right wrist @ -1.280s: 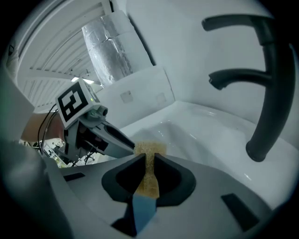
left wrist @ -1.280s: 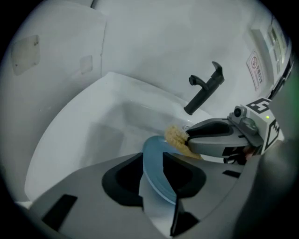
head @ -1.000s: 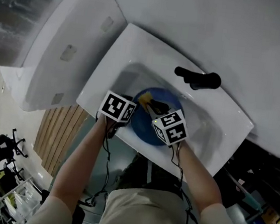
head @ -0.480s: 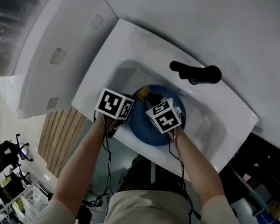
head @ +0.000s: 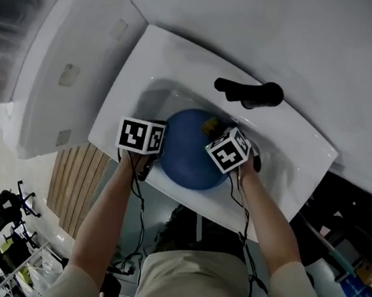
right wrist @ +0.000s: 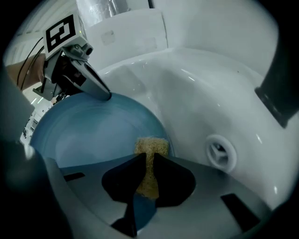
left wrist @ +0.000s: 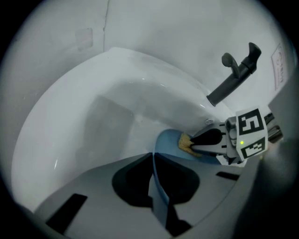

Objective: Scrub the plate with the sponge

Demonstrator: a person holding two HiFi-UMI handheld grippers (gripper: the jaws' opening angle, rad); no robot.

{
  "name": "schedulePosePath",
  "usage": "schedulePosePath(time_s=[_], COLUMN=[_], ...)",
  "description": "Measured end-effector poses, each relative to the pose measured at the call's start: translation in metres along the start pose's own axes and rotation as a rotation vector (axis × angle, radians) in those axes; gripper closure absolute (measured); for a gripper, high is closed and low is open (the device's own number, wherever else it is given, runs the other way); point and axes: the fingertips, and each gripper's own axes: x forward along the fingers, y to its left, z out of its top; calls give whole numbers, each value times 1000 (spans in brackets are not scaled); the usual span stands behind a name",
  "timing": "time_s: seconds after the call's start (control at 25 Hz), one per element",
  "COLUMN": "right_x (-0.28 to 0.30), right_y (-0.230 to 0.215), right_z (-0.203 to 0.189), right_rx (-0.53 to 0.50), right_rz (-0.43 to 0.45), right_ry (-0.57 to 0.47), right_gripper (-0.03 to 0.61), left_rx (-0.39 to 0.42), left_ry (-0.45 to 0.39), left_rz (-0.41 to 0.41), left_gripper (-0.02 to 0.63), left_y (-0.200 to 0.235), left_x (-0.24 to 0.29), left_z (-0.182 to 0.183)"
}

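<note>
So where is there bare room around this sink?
Free: the flat sink rim left of the faucet, and its floor around the drain beside the plate. Crowded: the plate, with left gripper, right gripper and sponge.

Both bare forearms reach forward and down, the left forearm (head: 107, 202) nearly straight and the right forearm (head: 266, 218) angled inward. The left gripper (left wrist: 153, 161) points steeply down. Its jaws have just been closing and are pinched on the thin rim of the plate (left wrist: 158, 186). The right gripper (right wrist: 145, 161) tilts steeply down too, its jaws clamped on the sponge (right wrist: 150, 148) — each marker cube faces up.
</note>
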Motion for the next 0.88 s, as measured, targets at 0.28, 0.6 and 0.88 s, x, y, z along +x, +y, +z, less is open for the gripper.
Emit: schedulePosePath(time_s=[0.28,0.6,0.88], right_x=[-34,-81,-65], right_y=[26,125,157], right_z=[-45,-40,11], right_rx=[2,-59,-28], right_rz=[118,533,623], right_ry=[123,137,-45], right_gripper=[515,517,514], left_rx=[-30,-93,-129], left_ry=[-45,-66,-58], left_rz=[11,12,5], left_gripper=[595,591,588], left_y=[-1,-2,-4], left_x=[-3,-4,-4], left_z=[4,4,1])
